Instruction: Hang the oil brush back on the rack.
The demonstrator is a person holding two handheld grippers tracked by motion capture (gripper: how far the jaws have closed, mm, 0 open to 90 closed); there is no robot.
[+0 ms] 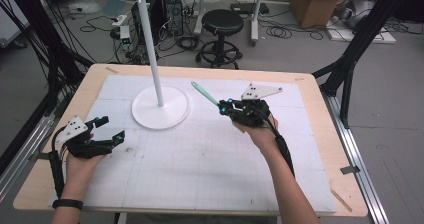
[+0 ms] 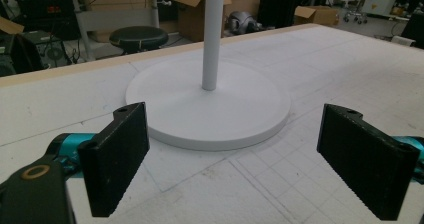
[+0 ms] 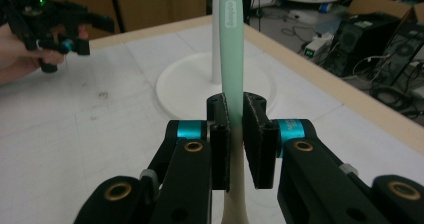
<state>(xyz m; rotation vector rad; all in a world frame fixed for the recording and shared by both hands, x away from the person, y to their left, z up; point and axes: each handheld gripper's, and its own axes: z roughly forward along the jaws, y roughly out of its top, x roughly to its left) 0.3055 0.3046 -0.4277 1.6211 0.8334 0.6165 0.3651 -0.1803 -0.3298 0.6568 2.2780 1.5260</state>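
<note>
My right gripper (image 1: 225,105) is shut on a mint-green utensil handle (image 1: 204,93), held above the middle of the table and pointing toward the stand. Between the two black pads (image 3: 220,134) the handle (image 3: 232,49) rises straight up, and its pale lower end runs down out of sight. A white stand has a round base (image 1: 161,109) and a tall pole (image 1: 149,39) with hooks on top. My left gripper (image 1: 111,128) rests open at the table's left, with nothing between its pads (image 2: 120,154). It faces the stand's base (image 2: 210,109).
A white gridded mat (image 1: 200,154) covers the wooden table (image 1: 320,99). Behind the table stand a black stool (image 1: 220,34), computer gear with loose cables and cardboard boxes. Black frame legs (image 1: 365,34) rise at both sides.
</note>
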